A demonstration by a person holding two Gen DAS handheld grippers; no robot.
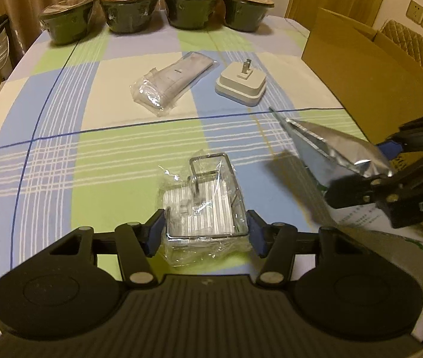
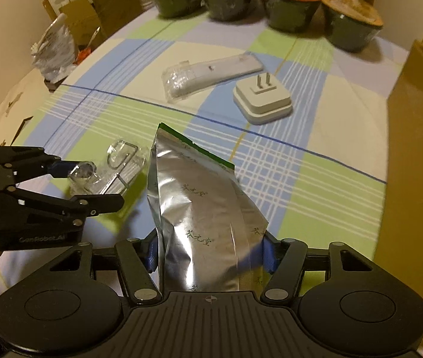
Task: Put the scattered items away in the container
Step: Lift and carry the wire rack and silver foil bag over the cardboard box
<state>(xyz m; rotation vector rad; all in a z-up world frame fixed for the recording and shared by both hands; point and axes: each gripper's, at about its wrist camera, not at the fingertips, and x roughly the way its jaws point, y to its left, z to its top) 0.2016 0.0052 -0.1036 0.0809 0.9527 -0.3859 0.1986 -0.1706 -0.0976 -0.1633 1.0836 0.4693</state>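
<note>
A clear plastic-wrapped holder with a metal wire frame [image 1: 208, 208] rests on the checked tablecloth, and my left gripper [image 1: 205, 232] is shut on it, blue pads [image 1: 155, 232] against both sides. The right wrist view shows the same holder [image 2: 115, 164] in the left gripper [image 2: 89, 185]. My right gripper [image 2: 210, 252] is shut on a silver foil pouch [image 2: 199, 197], held tilted above the cloth; in the left wrist view the pouch [image 1: 330, 146] hangs from the right gripper [image 1: 372, 170]. An open cardboard box [image 1: 375, 74] stands at the right, also seen as the box [image 2: 414, 149].
A white plug adapter [image 1: 241, 85] and a bagged white remote-like item [image 1: 172, 83] lie mid-table; the adapter [image 2: 262, 101] sits prongs up. Several sealed dark bowls [image 1: 190, 9] line the far edge. Boxes and bags [image 2: 56, 47] stand beyond the table's left edge.
</note>
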